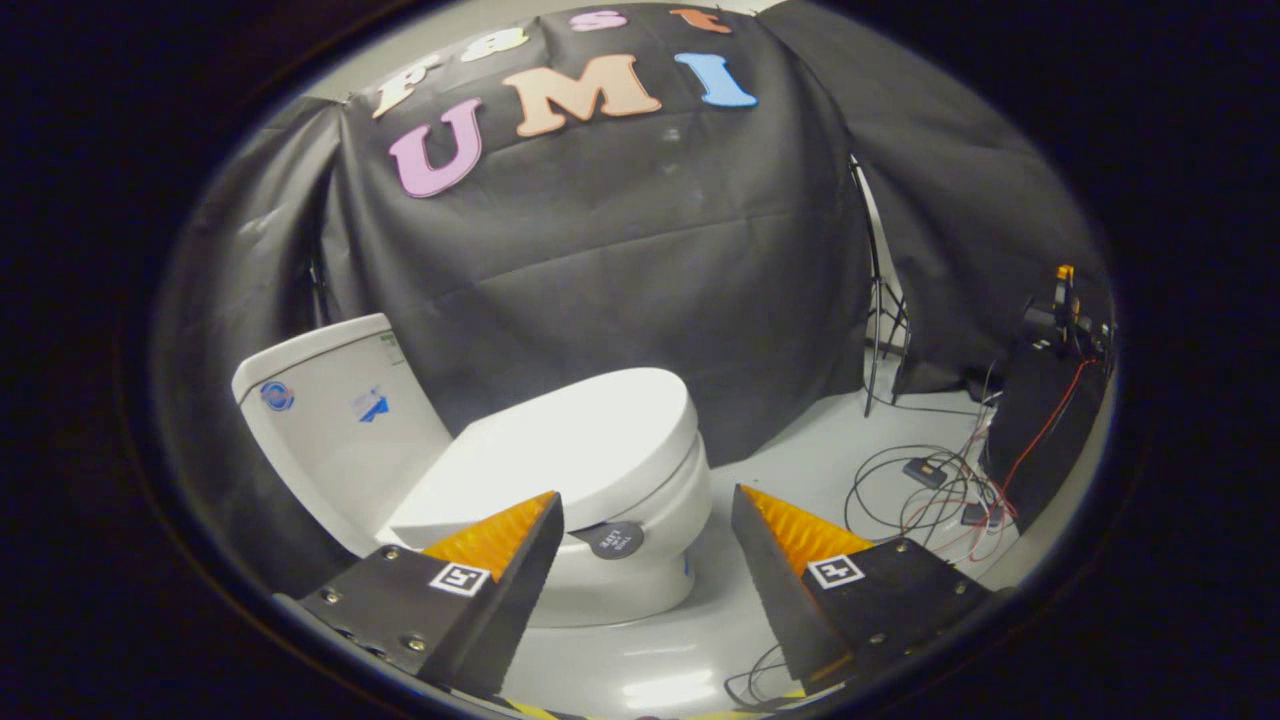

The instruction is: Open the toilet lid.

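Gripper view has the tongs spread wide with nothing between them, both fingers hanging over the pale floor. Just ahead sits the toilet, with the left finger's tip overlapping the front edge of the bowl and the right finger off to the side of it, clear of the porcelain. Lid is flat down and closed, not lifted at all, and the fingers aren't touching it. A small dark round sticker sits on the bowl's front right under the lid's rim. Tank stands behind the lid, off toward the left finger's side, backed up against the black cloth. Beyond the right finger there's a tangle of cables on the floor, next to a dark box and a stand.
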Motion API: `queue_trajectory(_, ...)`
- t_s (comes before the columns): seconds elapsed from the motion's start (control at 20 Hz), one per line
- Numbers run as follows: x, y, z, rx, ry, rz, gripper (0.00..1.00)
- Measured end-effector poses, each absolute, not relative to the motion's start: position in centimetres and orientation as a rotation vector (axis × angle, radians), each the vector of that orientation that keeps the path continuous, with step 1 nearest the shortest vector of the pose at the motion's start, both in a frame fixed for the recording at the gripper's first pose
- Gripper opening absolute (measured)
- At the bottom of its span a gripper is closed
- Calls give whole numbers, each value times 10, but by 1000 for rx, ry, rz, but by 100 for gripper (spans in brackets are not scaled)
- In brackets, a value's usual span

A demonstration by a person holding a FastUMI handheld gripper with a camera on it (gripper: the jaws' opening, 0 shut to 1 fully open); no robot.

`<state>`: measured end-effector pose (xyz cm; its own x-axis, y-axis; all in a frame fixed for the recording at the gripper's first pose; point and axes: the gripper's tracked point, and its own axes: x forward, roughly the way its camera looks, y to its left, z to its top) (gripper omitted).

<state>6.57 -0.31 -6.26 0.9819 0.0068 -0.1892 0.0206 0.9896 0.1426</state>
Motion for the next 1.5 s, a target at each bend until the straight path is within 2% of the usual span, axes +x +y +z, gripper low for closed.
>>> queue_trajectory(0.45, 101, 16, -120, 365, 424, -7, 99)
queue_trajectory(0.75, 115, 36, -131, 518, 485, 34, 96)
queue_trajectory(0.9, 122, 42, -140, 650, 538, 37, 72)
queue_trajectory(1.1, 123, 46, -137, 830, 576, 77, 72)
queue_trajectory(1.15, 124, 35, -158, 839, 601, -4, 58)
queue_trajectory(1.3, 129, 41, -141, 1074, 567, 60, 15)
queue_trajectory(1.45, 134, 43, -140, 1217, 561, 76, 15)
queue_trajectory(1.5, 133, 50, -136, 1238, 576, 123, 15)
